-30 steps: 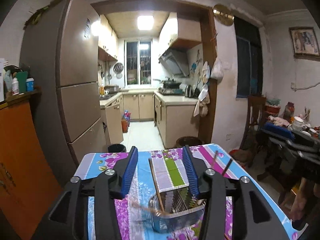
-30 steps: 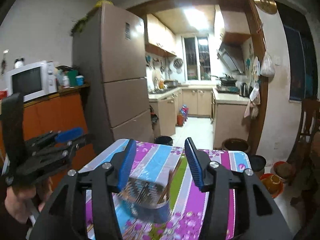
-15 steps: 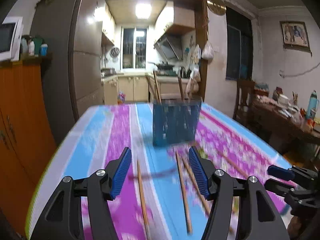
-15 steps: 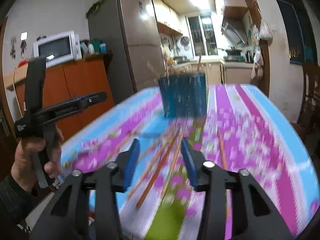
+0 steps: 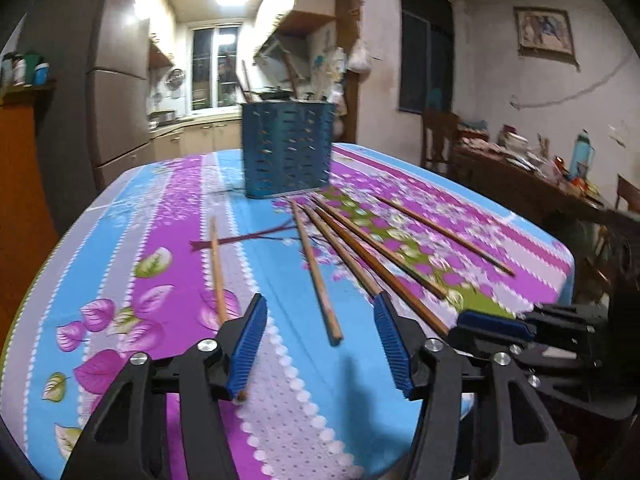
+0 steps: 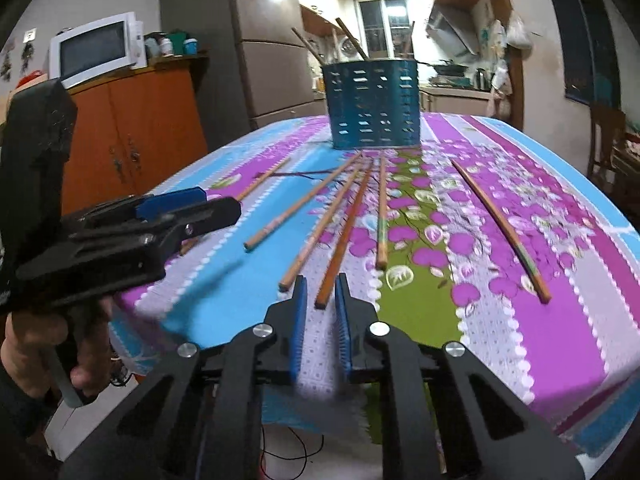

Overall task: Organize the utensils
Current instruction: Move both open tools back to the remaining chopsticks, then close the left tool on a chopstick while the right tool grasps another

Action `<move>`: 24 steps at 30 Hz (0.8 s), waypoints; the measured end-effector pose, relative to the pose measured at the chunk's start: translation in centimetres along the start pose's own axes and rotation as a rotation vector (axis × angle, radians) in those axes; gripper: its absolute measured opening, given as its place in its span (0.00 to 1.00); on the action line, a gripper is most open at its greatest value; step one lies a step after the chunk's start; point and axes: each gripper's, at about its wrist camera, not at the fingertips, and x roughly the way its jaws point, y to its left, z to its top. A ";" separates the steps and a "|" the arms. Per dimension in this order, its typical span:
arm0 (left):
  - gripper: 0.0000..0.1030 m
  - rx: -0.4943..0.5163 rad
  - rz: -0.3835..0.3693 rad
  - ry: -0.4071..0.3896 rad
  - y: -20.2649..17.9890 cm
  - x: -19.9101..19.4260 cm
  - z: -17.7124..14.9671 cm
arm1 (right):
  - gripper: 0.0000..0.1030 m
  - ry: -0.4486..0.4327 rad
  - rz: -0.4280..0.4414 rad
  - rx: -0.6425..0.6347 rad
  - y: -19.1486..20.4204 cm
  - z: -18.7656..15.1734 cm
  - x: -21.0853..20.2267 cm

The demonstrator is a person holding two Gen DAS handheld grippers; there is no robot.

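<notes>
A blue slotted holder (image 5: 288, 148) (image 6: 374, 104) stands at the far middle of the flowered tablecloth (image 5: 132, 304), with a few chopsticks upright in it. Several wooden chopsticks lie loose in front of it. My left gripper (image 5: 320, 344) (image 6: 176, 208) hovers low over the near edge with its jaws wide and closing. The near end of one chopstick (image 5: 316, 276) lies between them, untouched. Another chopstick (image 5: 216, 268) runs under its left finger. My right gripper (image 6: 321, 312) (image 5: 492, 326) is closing, its jaws narrow around the tip of an orange chopstick (image 6: 344, 236), a slim gap still showing.
The table's front edge lies just under both grippers. A hand (image 6: 60, 340) holds the left gripper's handle. An orange cabinet (image 6: 132, 132) with a microwave (image 6: 100, 50) and a fridge (image 6: 256, 60) stand at the left. A chair (image 6: 604, 136) and a cluttered side table (image 5: 520, 160) are at the right.
Both grippers have come down from high over the table to just above its near edge, behind the loose chopsticks. The right jaws have narrowed a lot.
</notes>
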 end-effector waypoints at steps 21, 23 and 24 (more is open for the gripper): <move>0.38 0.042 -0.089 0.024 -0.4 2.4 -1.1 | 0.05 -0.044 -0.123 0.022 0.5 -0.2 1.1; 0.34 0.045 -0.090 0.030 -0.5 2.7 -1.3 | 0.05 -0.047 -0.120 0.018 0.5 -0.2 1.1; 0.32 0.045 -0.091 0.033 -0.5 2.9 -1.4 | 0.05 -0.048 -0.120 0.015 0.5 -0.3 1.0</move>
